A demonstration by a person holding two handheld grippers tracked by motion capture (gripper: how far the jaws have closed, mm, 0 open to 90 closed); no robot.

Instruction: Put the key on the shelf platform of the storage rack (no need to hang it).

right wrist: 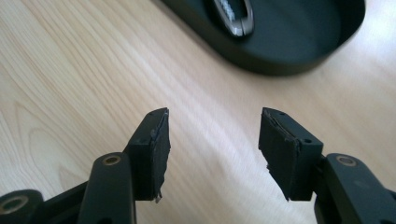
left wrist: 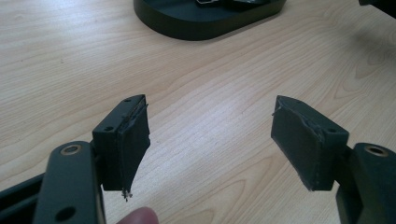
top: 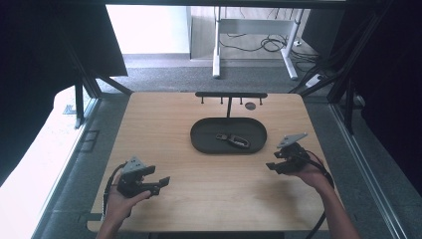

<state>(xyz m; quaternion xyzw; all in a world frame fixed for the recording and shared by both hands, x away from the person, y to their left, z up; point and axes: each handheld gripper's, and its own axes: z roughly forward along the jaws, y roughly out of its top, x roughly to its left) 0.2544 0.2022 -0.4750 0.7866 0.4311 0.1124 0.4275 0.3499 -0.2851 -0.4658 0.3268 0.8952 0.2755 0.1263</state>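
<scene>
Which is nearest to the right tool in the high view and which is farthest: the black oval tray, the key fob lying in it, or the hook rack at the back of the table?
From the right tool, nearest first:
1. Black oval tray: its right rim lies just left of the tool.
2. Key fob: inside the tray, near its middle.
3. Hook rack: at the table's far edge, behind the tray.

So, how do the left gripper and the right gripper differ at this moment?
The left gripper stands wider open than the right gripper. The right gripper is close beside the dark tray; the left gripper is farther from it. Both are empty, over the wooden table.
</scene>
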